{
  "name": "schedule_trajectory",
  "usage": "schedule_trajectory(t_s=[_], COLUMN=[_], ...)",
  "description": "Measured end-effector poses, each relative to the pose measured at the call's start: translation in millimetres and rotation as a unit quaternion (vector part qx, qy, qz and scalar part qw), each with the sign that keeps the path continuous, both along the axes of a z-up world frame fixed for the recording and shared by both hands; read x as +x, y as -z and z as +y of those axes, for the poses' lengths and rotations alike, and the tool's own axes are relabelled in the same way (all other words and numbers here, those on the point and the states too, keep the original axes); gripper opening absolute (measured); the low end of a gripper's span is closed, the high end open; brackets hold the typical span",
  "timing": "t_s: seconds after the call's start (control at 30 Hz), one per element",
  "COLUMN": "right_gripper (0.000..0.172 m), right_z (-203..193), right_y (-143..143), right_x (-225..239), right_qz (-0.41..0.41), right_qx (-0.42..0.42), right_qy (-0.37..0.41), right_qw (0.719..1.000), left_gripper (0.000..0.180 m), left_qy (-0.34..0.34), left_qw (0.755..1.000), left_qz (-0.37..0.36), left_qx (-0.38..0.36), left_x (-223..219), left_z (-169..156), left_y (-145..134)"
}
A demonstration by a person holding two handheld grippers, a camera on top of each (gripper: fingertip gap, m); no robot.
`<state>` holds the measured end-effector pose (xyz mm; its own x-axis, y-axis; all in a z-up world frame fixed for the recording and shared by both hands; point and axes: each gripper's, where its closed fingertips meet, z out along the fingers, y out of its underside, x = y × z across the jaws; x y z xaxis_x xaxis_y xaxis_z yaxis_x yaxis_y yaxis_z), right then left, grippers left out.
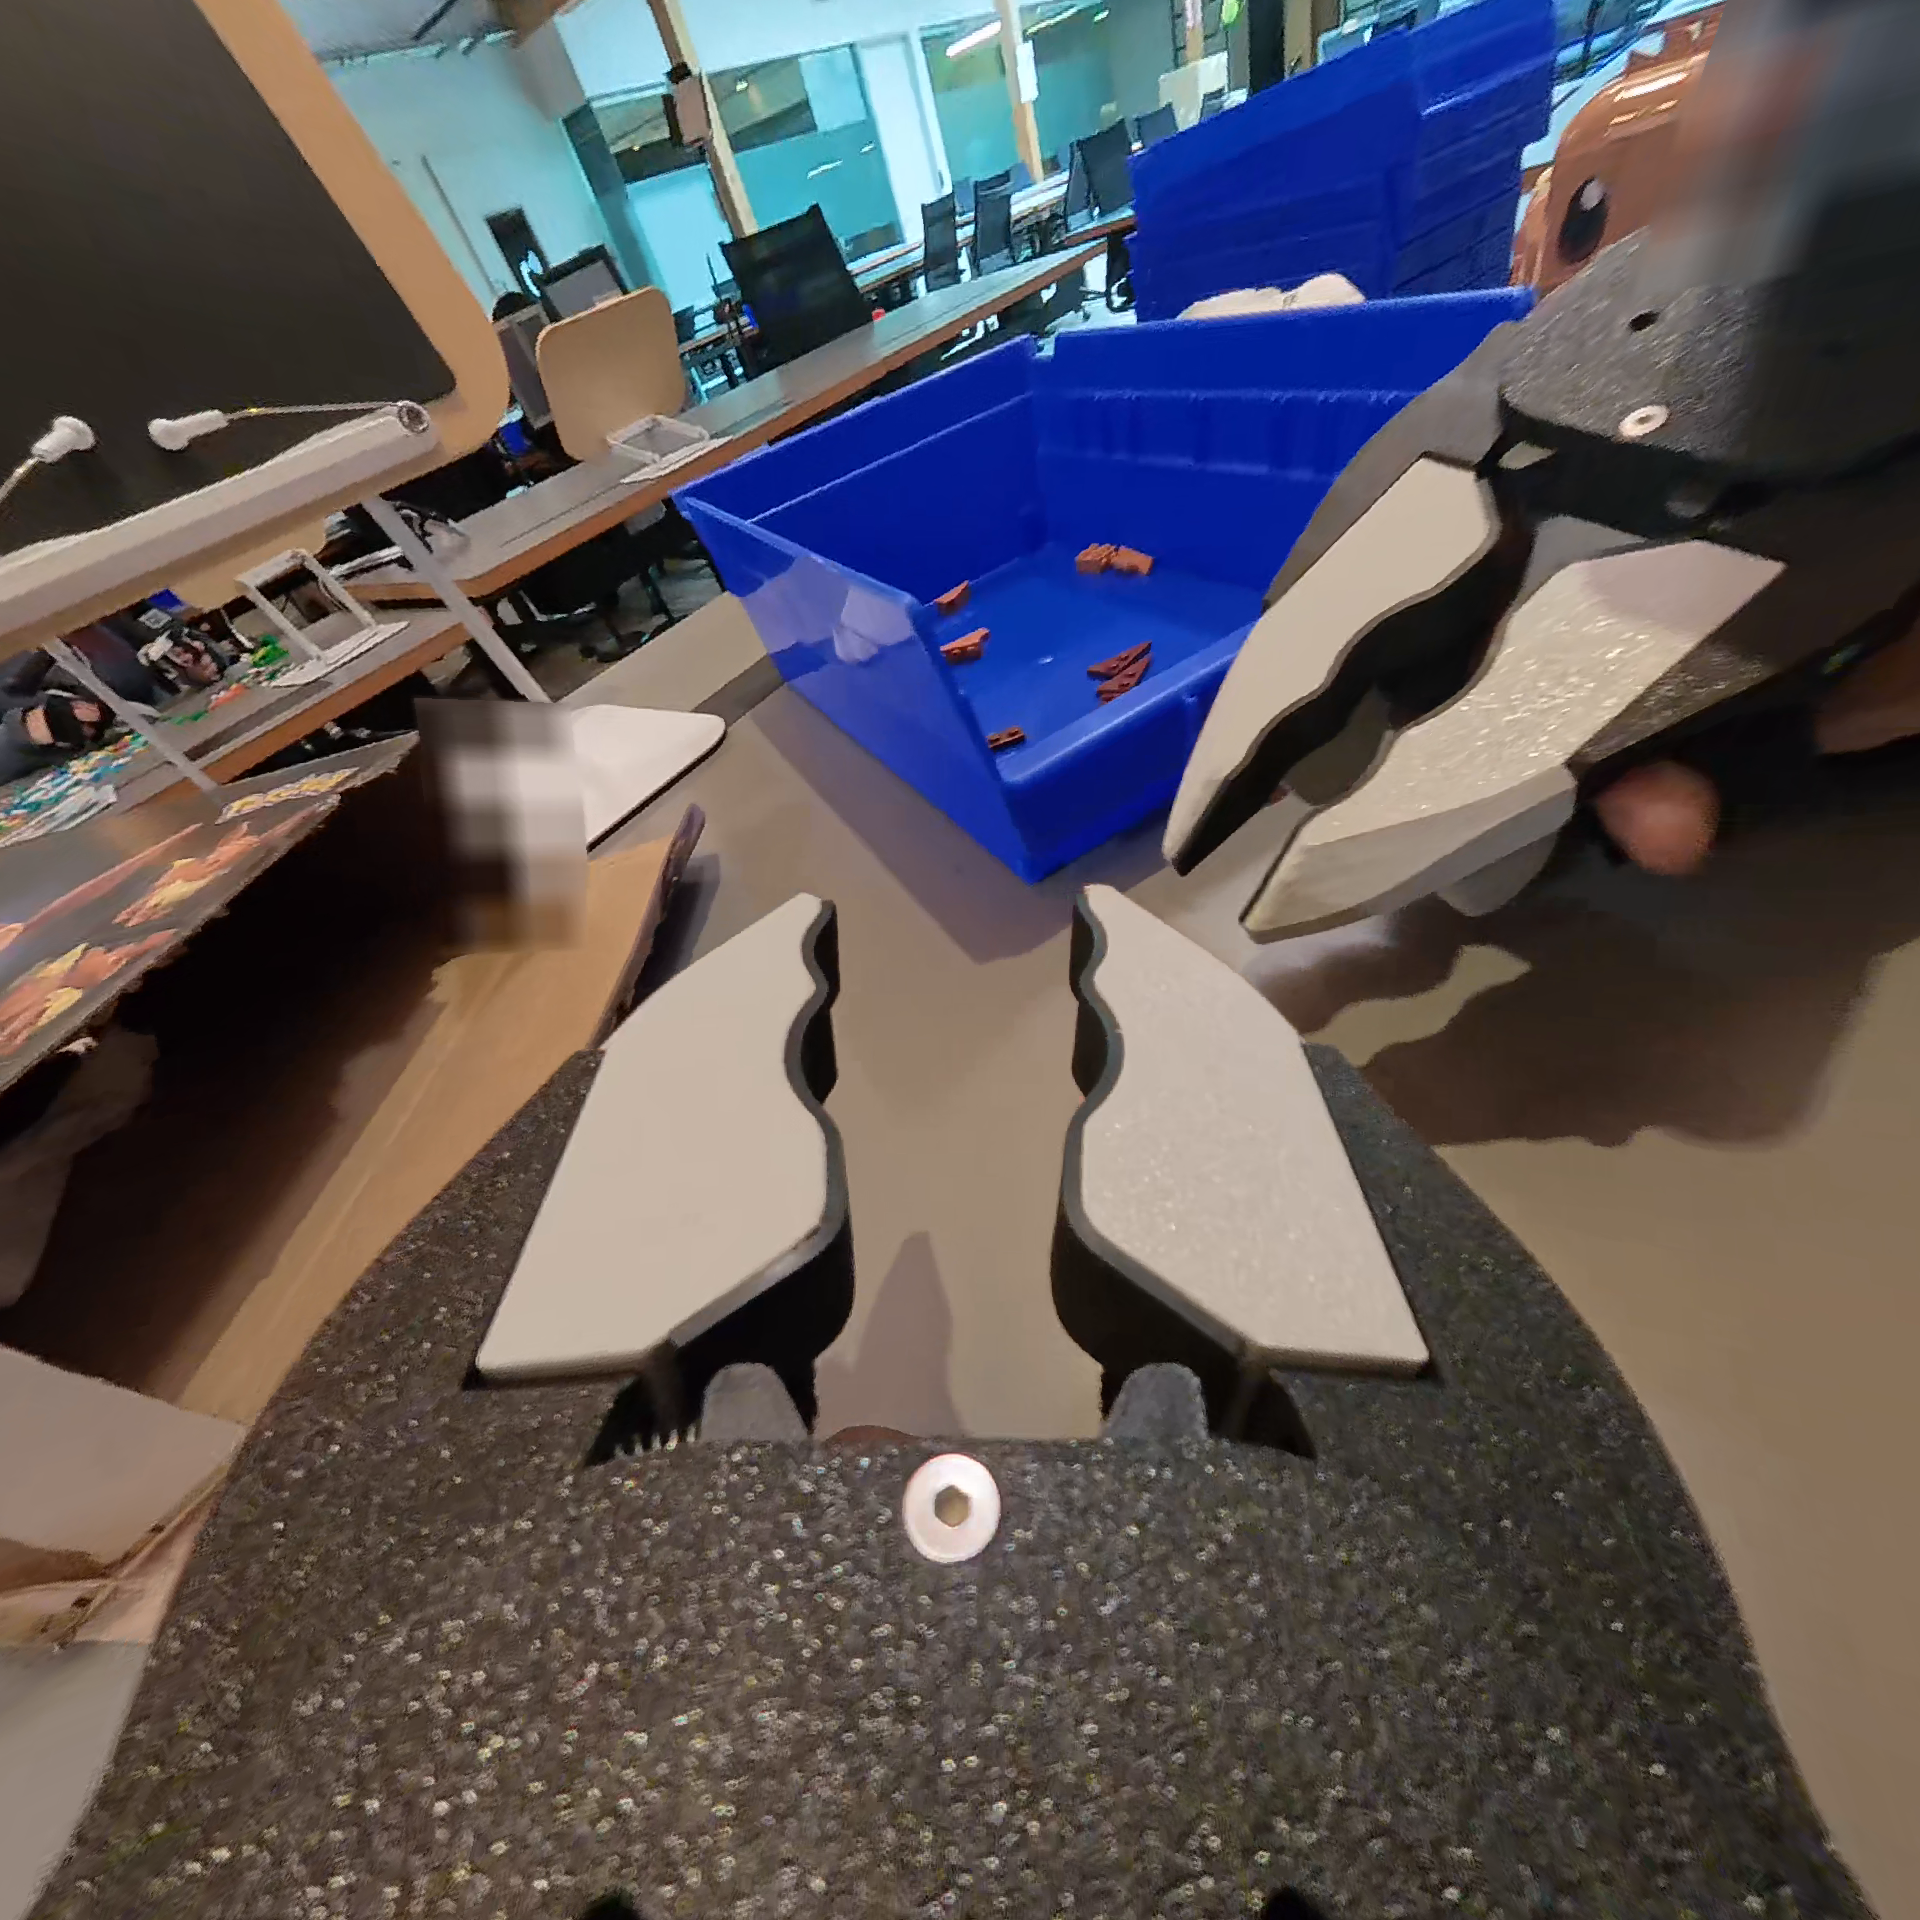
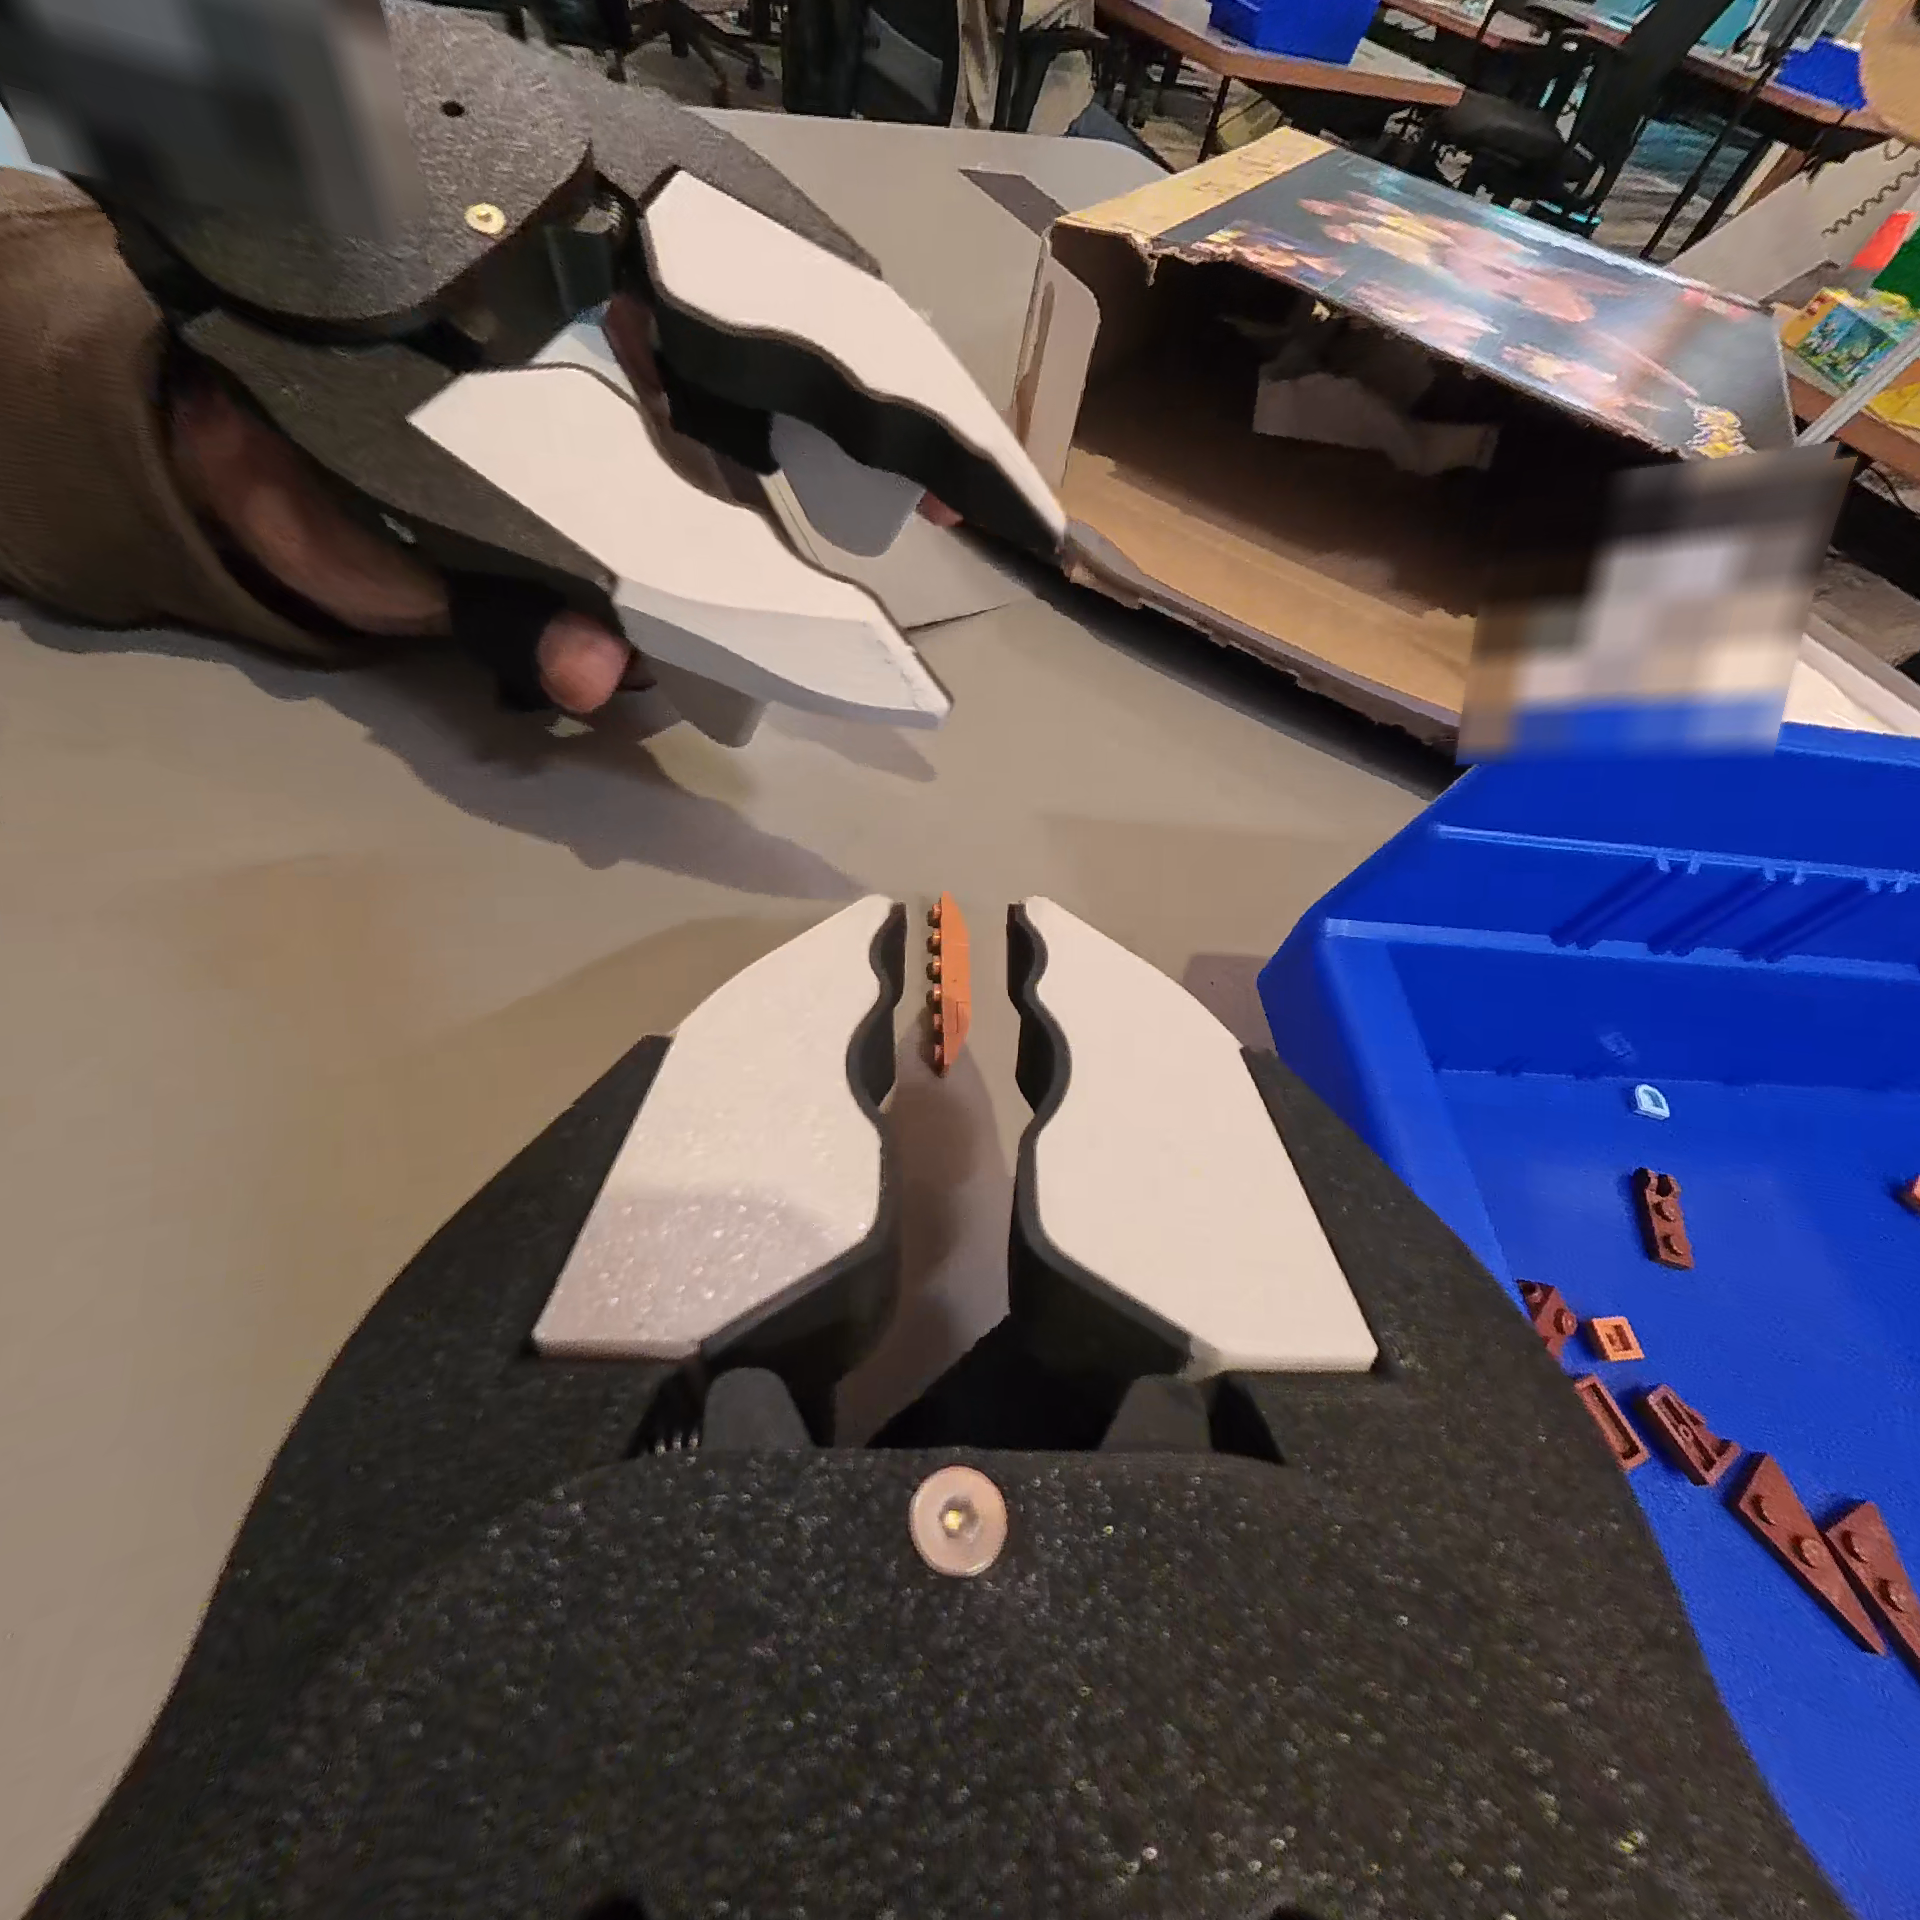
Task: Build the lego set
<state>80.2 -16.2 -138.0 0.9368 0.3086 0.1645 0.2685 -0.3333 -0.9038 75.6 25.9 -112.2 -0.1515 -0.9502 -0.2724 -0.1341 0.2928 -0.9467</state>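
Brick, orange and studded, stands on edge between the right gripper's parted pads, touching neither, bin at three o'clock, left gripper open and empty over the table.

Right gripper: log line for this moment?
right gripper: open, orange studded plate between pads, gaps both sides | left gripper: open, empty | blue bin: beside

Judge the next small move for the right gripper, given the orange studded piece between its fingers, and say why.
Probably close the right gripper on the orange studded plate. The plate stands on edge between the fingers with a gap showing on each side, so it is not gripped. It sits above the grey table, short of the blue bin, and the left gripper is open and apart.
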Motion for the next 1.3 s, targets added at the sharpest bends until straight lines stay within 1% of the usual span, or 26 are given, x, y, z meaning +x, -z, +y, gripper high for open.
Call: schedule_trajectory(t_s=[0.3, 0.63, 0.73, 0.83, 1.13, 1.3], right_gripper=[0.017, 0.017, 0.016, 0.016, 0.015, 0.015], right_z=[0, -6, -11, -15, -16, -17], right_y=[-6, -13, -15, -16, -16, -16], right_x=[7, -2, 0, 4, 6, 6], right_qz=[0.024, 0.042, 0.04, 0.034, 0.037, 0.039], right_qx=[0.014, 0.034, 0.042, 0.049, 0.045, 0.043], right_qy=[0.018, 0.013, 0.014, 0.015, 0.015, 0.015], right_qw=[0.999, 0.998, 0.998, 0.998, 0.998, 0.998], left_gripper=[0.042, 0.042, 0.042, 0.042, 0.042, 0.041], left_qy=[0.024, 0.041, 0.034, 0.028, 0.021, 0.012], left_qw=[0.999, 0.998, 0.999, 0.998, 0.997, 0.994], left_qz=[-0.014, -0.035, -0.031, -0.043, -0.046, -0.051], left_qx=[-0.027, -0.019, -0.028, -0.04, -0.065, -0.094], left_x=[-8, -12, -10, -11, -12, -13], left_z=[-21, -41, -38, -33, -24, -16], left_y=[-6, -10, -10, -14, -17, -20])
